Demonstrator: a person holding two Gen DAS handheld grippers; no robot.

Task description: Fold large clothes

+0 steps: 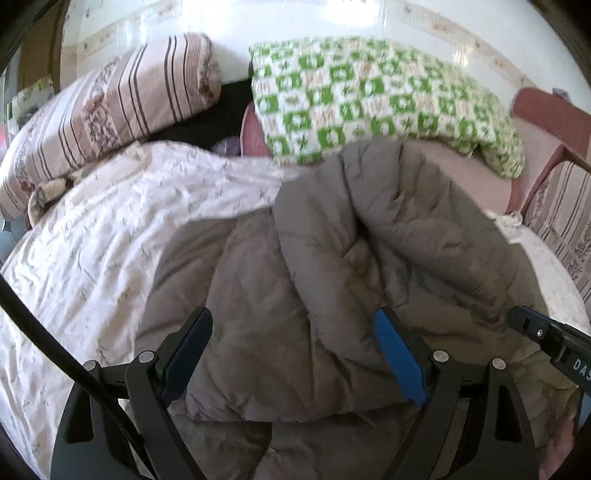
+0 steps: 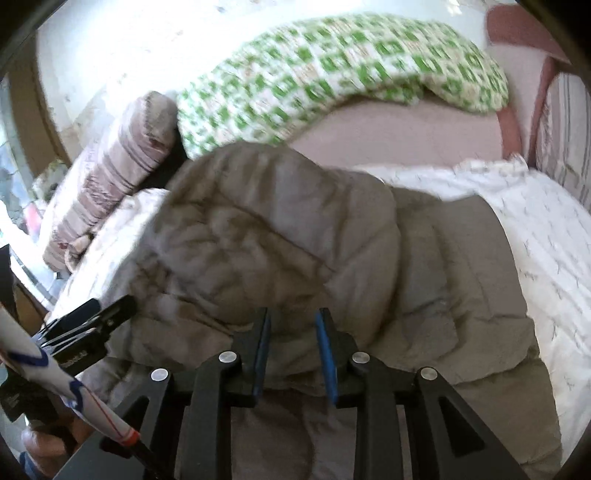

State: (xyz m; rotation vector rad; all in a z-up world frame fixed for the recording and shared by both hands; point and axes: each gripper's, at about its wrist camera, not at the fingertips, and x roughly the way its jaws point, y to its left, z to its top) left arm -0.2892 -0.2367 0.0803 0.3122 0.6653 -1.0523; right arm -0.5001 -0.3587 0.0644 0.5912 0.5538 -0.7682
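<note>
The right gripper point(image 1: 532, 328) shows only "DAS" before the frame cuts it, its jaws narrowly parted, while the left gripper point(image 1: 291, 354) gapes over the grey padded coat point(image 1: 332, 240).

Daylight flooded both views from about twelve o'clock, blowing the wall point(image 1: 332, 18) out to white glare. The green checked quilt point(image 2: 332, 66) and grey jacket point(image 2: 280, 229) smeared with motion blur in the right wrist view; the left was sharper. Fisheye bending curved everything toward dark, vignetted corners.
</note>
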